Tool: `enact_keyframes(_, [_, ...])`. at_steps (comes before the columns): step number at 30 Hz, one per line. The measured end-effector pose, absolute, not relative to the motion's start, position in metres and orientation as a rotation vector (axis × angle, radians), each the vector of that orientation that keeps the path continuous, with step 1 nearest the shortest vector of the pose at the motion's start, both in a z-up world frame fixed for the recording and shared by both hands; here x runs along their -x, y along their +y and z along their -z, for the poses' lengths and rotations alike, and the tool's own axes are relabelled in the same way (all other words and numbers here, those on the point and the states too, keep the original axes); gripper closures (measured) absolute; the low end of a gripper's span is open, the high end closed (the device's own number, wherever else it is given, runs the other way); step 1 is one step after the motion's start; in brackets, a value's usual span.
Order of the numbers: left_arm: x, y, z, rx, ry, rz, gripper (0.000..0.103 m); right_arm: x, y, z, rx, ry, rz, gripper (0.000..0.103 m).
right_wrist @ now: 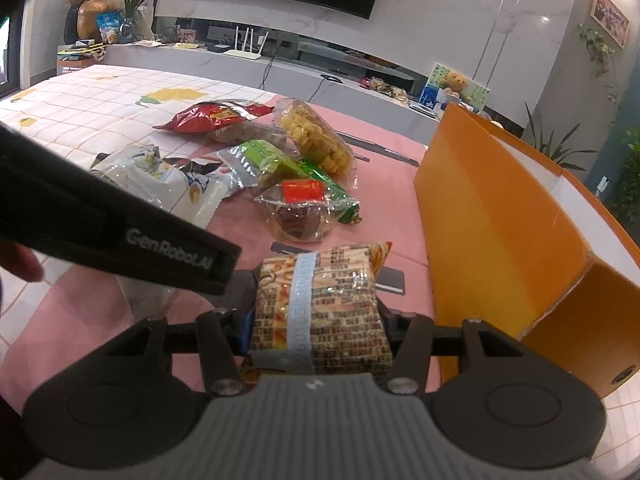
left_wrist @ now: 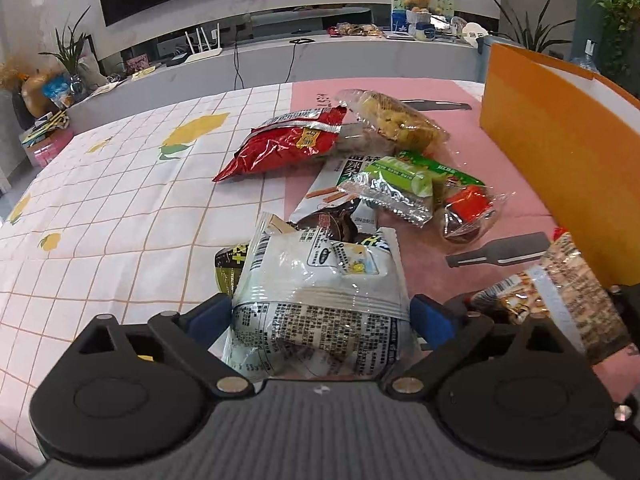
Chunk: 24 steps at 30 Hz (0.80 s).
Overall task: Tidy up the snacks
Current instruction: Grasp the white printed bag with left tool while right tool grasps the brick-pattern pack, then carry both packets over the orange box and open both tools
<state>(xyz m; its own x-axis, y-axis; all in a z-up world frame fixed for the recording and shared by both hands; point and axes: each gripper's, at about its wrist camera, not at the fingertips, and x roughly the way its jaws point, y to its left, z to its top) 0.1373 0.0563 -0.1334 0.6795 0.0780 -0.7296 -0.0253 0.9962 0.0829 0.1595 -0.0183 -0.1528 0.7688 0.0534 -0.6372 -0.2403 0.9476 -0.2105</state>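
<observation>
My left gripper (left_wrist: 320,312) is shut on a white snack bag (left_wrist: 320,292) with black print, held just above the table. My right gripper (right_wrist: 316,316) is shut on a brown patterned snack pack (right_wrist: 324,304) with a pale seam; this pack also shows in the left wrist view (left_wrist: 560,296). Ahead on the pink cloth lies a pile: a red chip bag (left_wrist: 288,142), a clear bag of yellow snacks (left_wrist: 396,118), a green-and-silver pack (left_wrist: 392,186) and a clear pack with a red label (left_wrist: 468,212). An orange box (right_wrist: 500,224) stands to the right.
The table carries a white checked cloth with yellow fruit prints (left_wrist: 120,200) on the left and a pink cloth (right_wrist: 380,160) on the right. The left gripper's black body (right_wrist: 120,232) crosses the right wrist view. A TV and a cluttered shelf (left_wrist: 360,36) stand behind.
</observation>
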Motion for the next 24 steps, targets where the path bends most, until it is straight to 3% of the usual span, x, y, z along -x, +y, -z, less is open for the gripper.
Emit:
enact_keyframes(9, [-0.140,0.074,0.141,0.057,0.873,-0.066,0.000,-0.159,-0.020,0.153,0.281,0.676,-0.165,0.051])
enact_keyframes(15, [-0.131,0.071,0.134,0.064,0.873,-0.031,0.016,-0.162,-0.019,0.152,0.262,0.690,-0.151,0.051])
enact_keyframes(24, [-0.114,0.076,0.121,0.113,0.824,0.009,0.019,-0.156,-0.013,0.151,0.277,0.683,-0.160,0.052])
